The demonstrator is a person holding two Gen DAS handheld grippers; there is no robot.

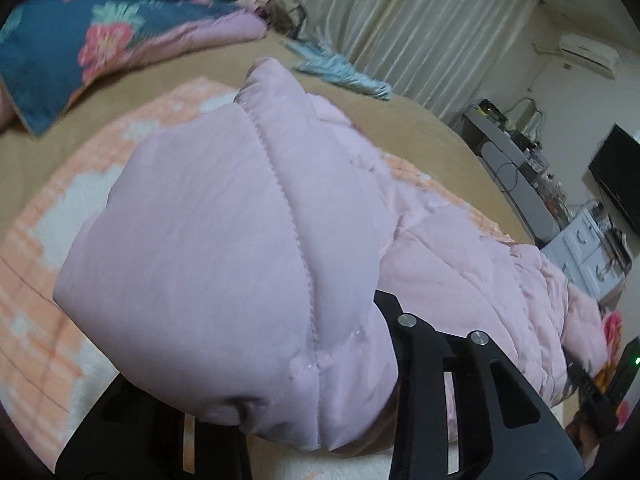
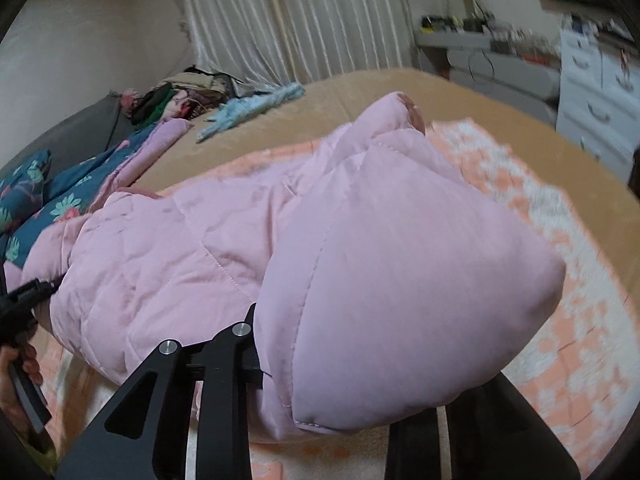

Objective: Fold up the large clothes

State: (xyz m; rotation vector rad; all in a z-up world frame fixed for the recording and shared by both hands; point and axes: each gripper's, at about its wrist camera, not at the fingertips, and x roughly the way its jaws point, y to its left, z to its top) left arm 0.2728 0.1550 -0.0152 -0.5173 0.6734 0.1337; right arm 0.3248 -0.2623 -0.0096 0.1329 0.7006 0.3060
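Observation:
A puffy pink quilted jacket (image 1: pixel 224 216) lies across an orange-and-white blanket (image 1: pixel 48 216) on the bed, with one end lifted. My left gripper (image 1: pixel 260 344) is shut on a thick fold of it, and the fabric bulges up between the black fingers (image 1: pixel 424 360) and hides their tips. In the right wrist view the same jacket (image 2: pixel 400 240) bulges between the fingers (image 2: pixel 224 356) of my right gripper (image 2: pixel 376 344), which is shut on another fold. The jacket's quilted body spans the gap between both grippers. A hand (image 2: pixel 16 364) holds the left gripper at that view's left edge.
A tan bedspread (image 1: pixel 408 128) covers the bed. A blue floral quilt (image 1: pixel 80 32) and a pile of clothes (image 2: pixel 180 96) lie near the far side, with a light blue cloth (image 2: pixel 248 112). White curtains (image 2: pixel 296 16), a grey desk (image 1: pixel 508 160) and white drawers (image 2: pixel 592 100) stand beyond.

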